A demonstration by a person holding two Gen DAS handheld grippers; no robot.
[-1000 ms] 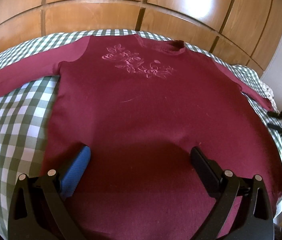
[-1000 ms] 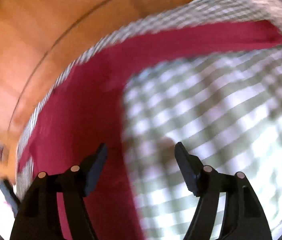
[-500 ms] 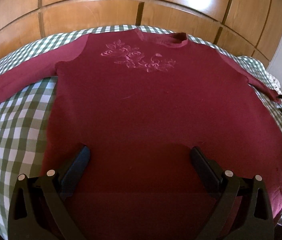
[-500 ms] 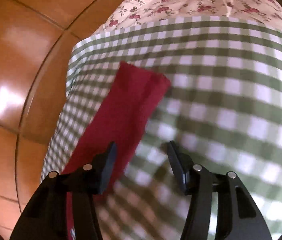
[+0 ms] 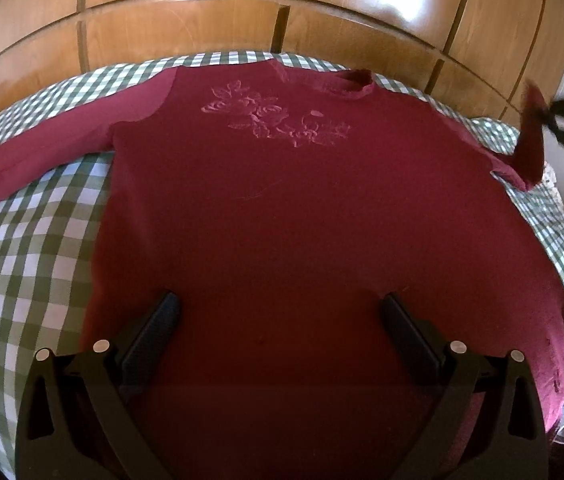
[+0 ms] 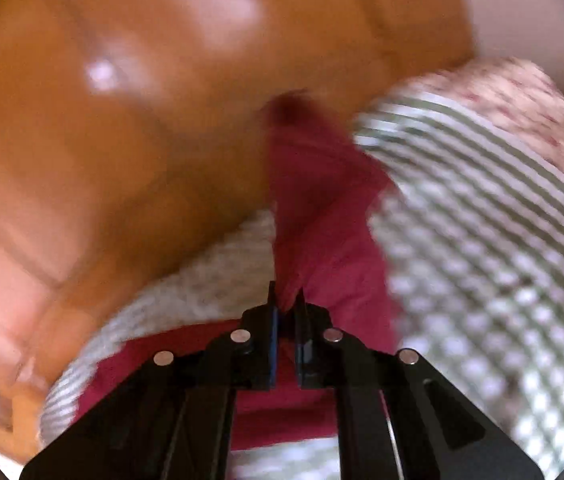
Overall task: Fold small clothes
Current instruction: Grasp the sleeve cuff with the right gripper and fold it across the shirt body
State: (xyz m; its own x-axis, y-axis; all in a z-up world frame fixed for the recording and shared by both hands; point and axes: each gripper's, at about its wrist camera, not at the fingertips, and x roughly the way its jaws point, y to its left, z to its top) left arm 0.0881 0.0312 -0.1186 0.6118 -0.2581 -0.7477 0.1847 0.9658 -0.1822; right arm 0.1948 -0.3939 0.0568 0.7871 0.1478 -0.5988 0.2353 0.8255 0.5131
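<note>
At the bottom of the left wrist view, the left gripper (image 5: 278, 320) hovers with its jaws spread wide and empty over the lower body of the maroon long-sleeved top (image 5: 282, 220), much as it did a second ago. The top lies flat, front up, on the green checked bedcover (image 5: 22, 248), its embroidered flowers (image 5: 278, 120) toward the upper middle and one sleeve stretched to the left edge. The change is at the far right: the other sleeve (image 5: 529, 140), flat on the cover half a second ago, now stands lifted, pinched by the right gripper (image 6: 287, 300), whose jaws have clamped on its cuff. Behind is the wooden panelled headboard (image 5: 202, 20). The first fold looks begun: that sleeve probably goes across the chest.
</note>
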